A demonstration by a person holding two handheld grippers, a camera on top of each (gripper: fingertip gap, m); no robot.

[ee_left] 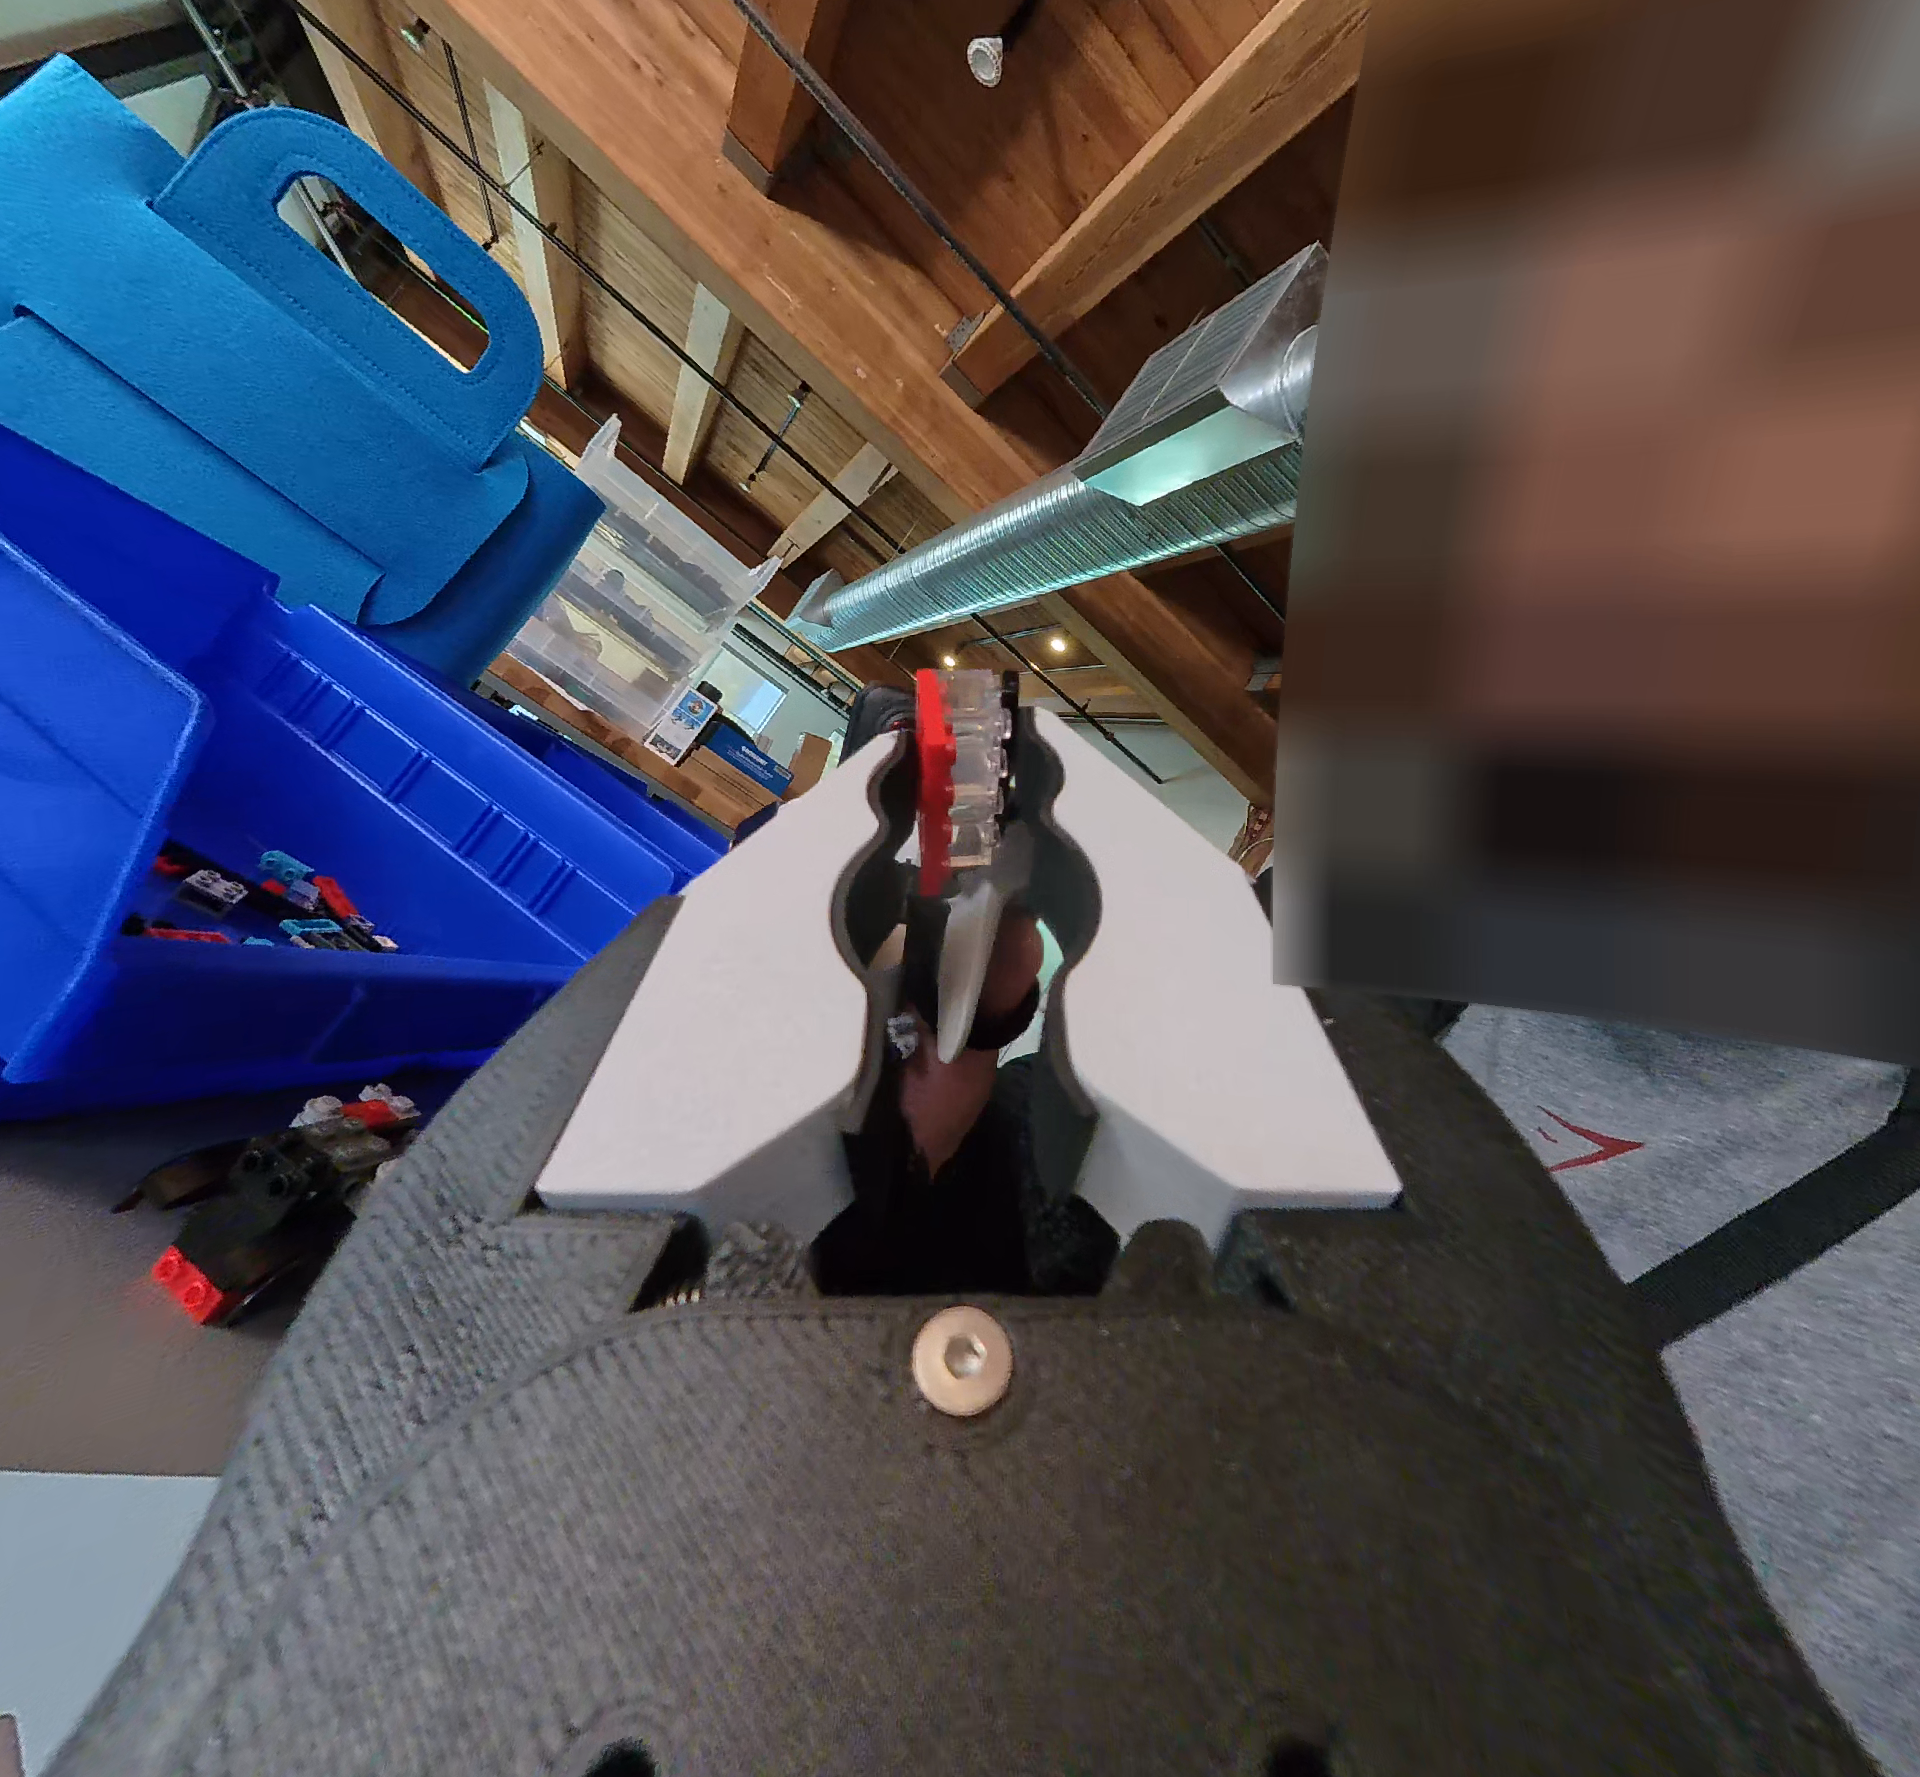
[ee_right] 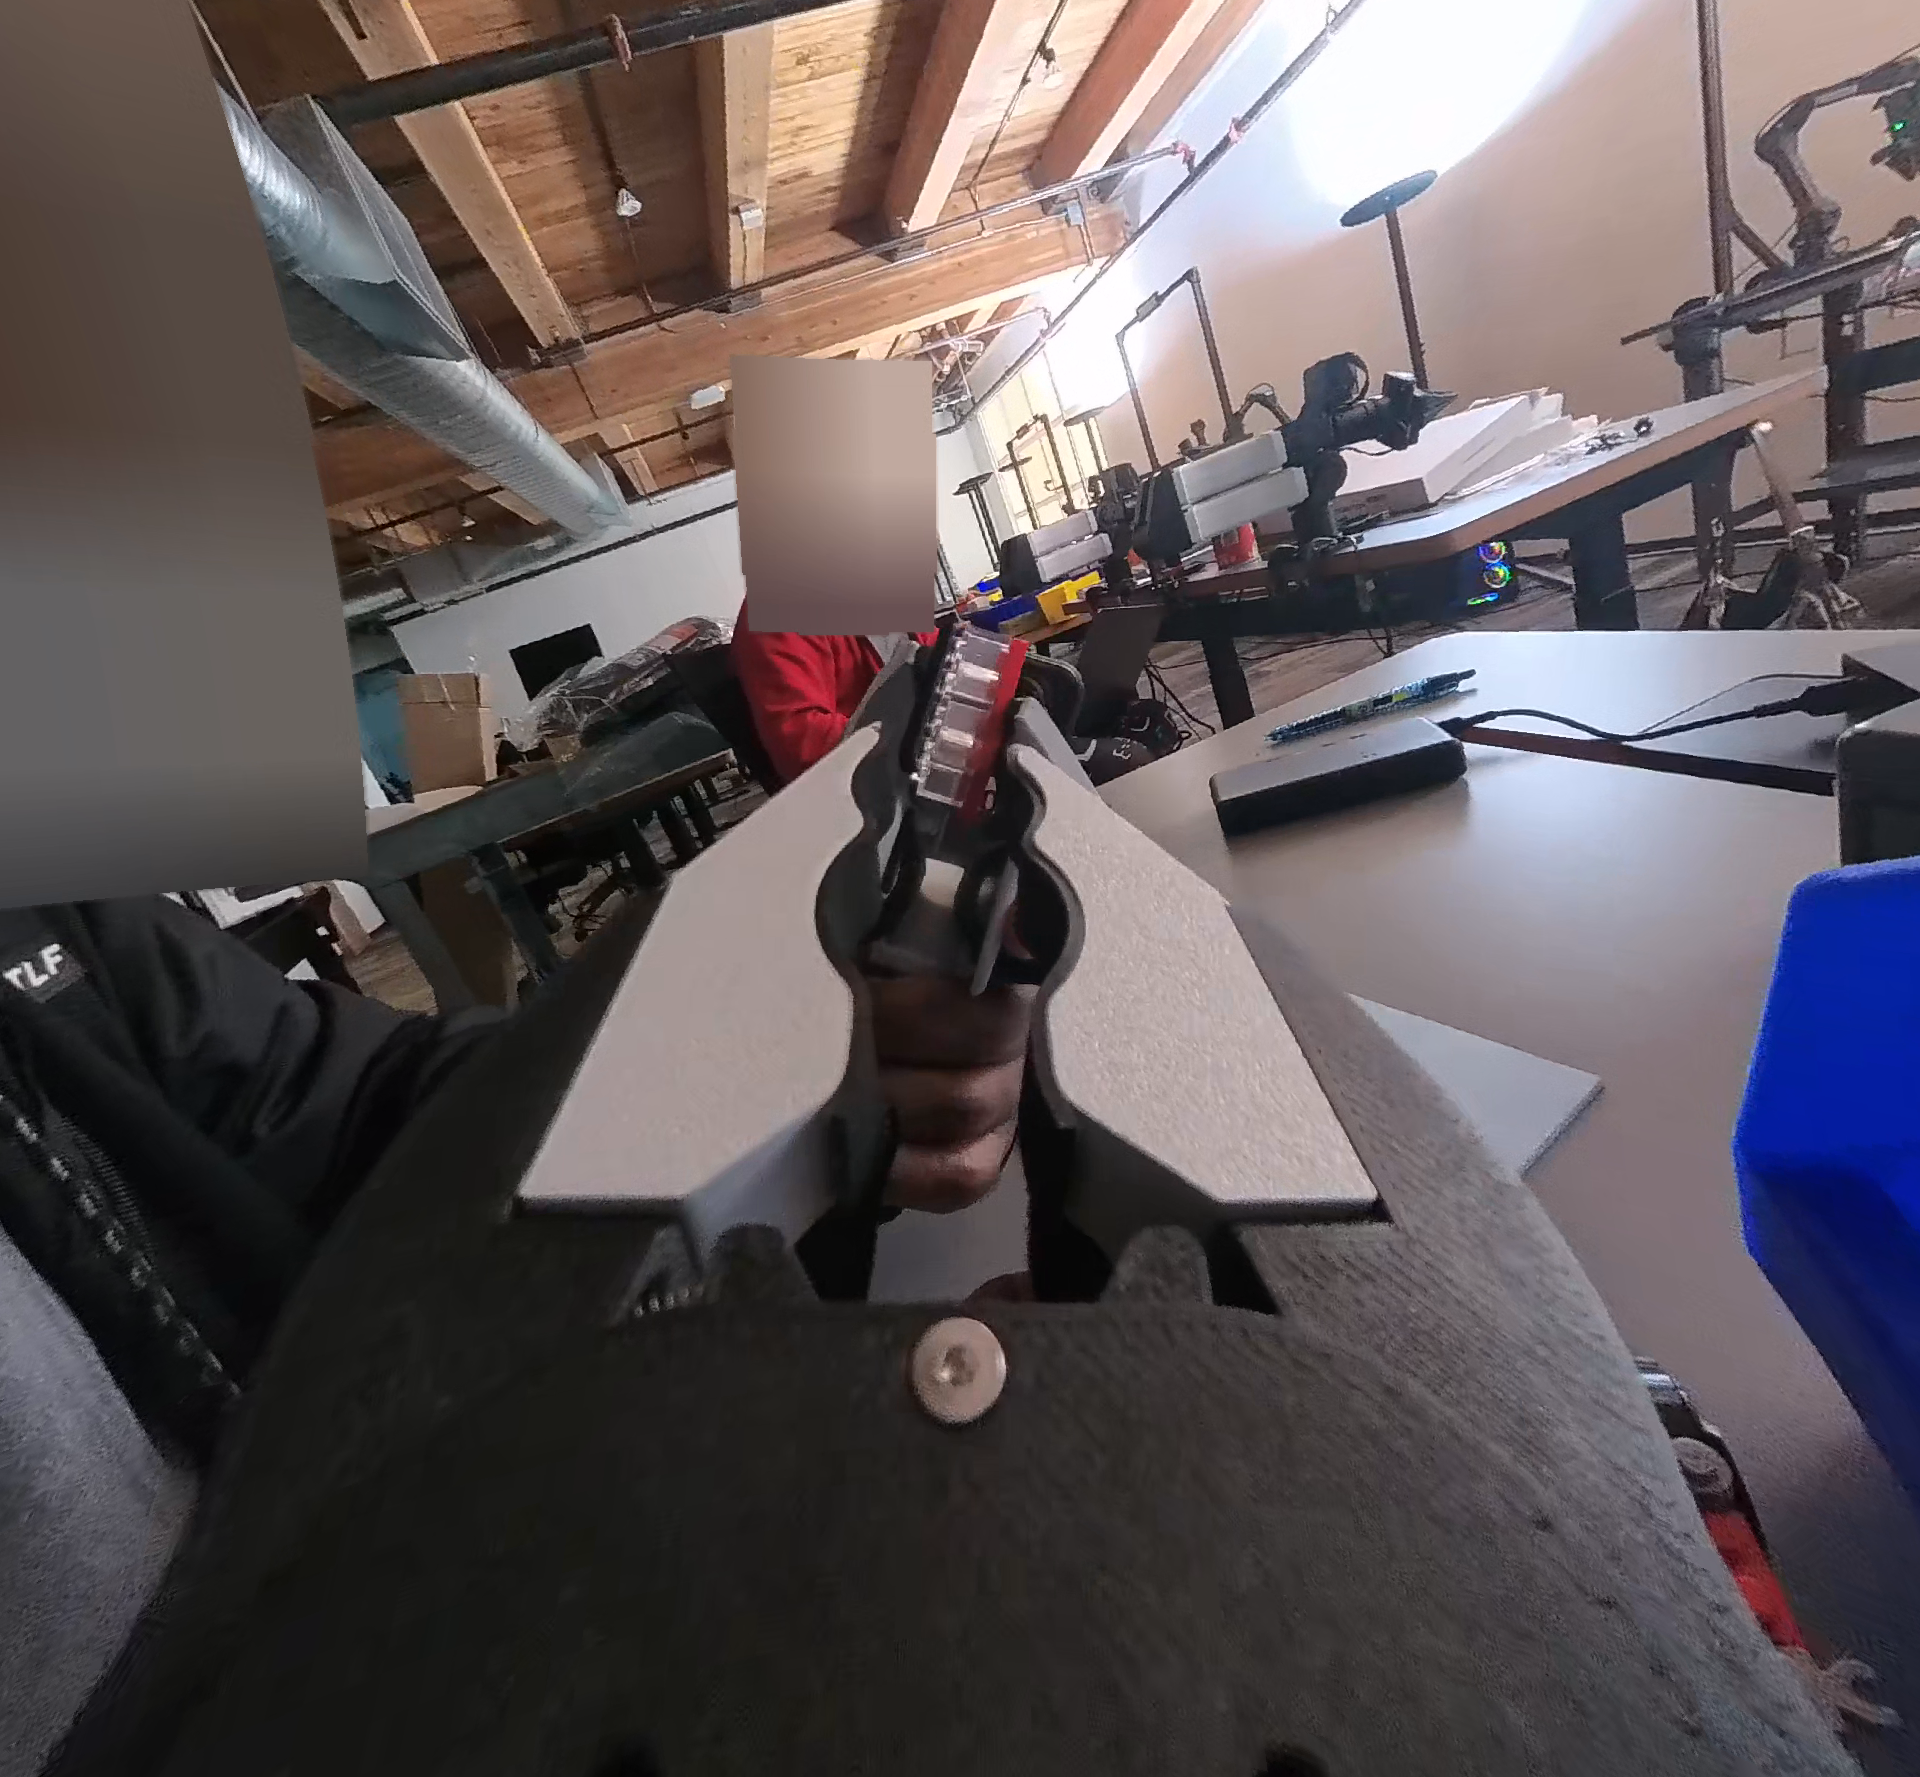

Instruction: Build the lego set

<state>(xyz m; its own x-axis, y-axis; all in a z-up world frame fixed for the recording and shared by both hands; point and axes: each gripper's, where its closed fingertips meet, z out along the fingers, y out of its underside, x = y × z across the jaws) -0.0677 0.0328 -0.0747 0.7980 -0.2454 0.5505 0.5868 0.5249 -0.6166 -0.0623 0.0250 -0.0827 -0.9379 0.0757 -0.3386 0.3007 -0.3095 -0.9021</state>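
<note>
Both grippers pinched one small lego piece, raised above the desk.

The blue bin held loose bricks. The assembly's lower part was hard to make out between the fingers. Left gripper and right gripper each closed on the red plate topped with clear bricks.

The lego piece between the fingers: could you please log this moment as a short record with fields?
held piece: red plate with clear bricks, raised in the air, seen from both wrist views
left gripper: fingers closed on the piece
right gripper: fingers closed on the same piece
loose parts: in the blue bin
partial build: black and red assembly on the table, beside the bin
background: power bank on the table
</note>
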